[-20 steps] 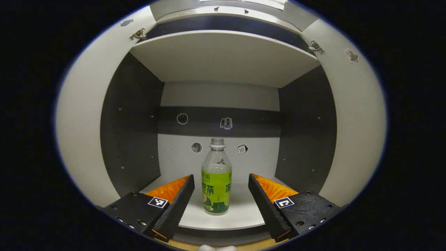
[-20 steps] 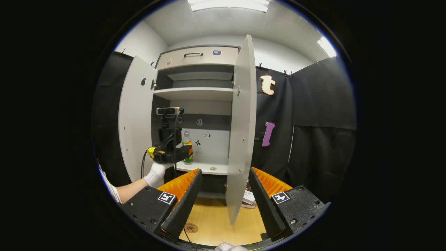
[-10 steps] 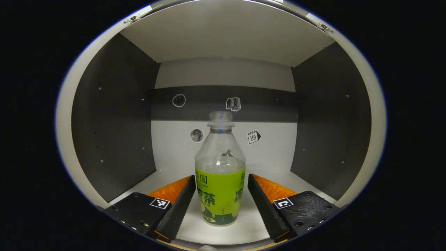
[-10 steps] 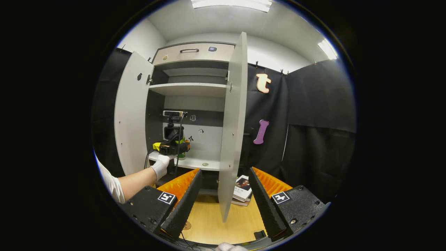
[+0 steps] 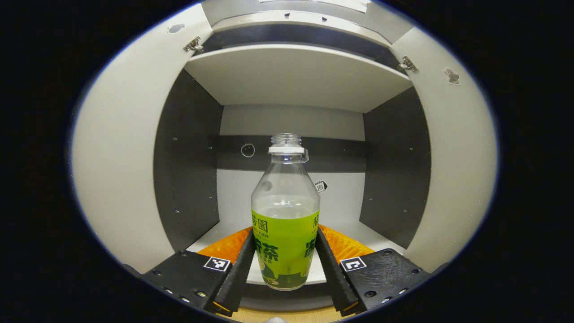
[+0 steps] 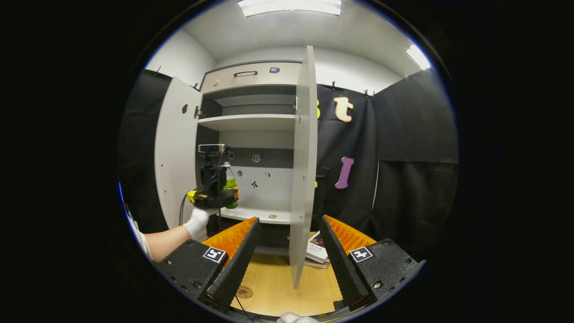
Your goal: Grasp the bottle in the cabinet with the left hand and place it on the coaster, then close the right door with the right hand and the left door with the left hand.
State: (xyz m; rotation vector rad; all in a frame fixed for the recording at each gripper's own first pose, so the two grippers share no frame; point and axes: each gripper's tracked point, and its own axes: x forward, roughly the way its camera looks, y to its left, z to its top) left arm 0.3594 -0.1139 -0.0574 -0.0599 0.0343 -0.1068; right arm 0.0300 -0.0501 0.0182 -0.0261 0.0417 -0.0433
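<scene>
Open right door point(image 6: 304, 166) beside shelf point(image 6: 264, 216)

bottle point(image 6: 230, 185) mostly hidden behind left tongs point(image 6: 224, 197), coaster point(image 6: 244, 293) pattern too small

The bottle point(image 5: 285, 215) is clear glossy plastic, uncapped, with a smooth printed wrap label around its lower half. The cabinet point(image 6: 251, 121) has matt, smooth panels with small shiny metal hinges point(image 5: 193, 44), and the surface point(image 6: 273, 287) below looks like pale wood with a slight sheen. The fingers point(image 5: 242, 264) have ribbed, rough-looking inner faces.
</scene>
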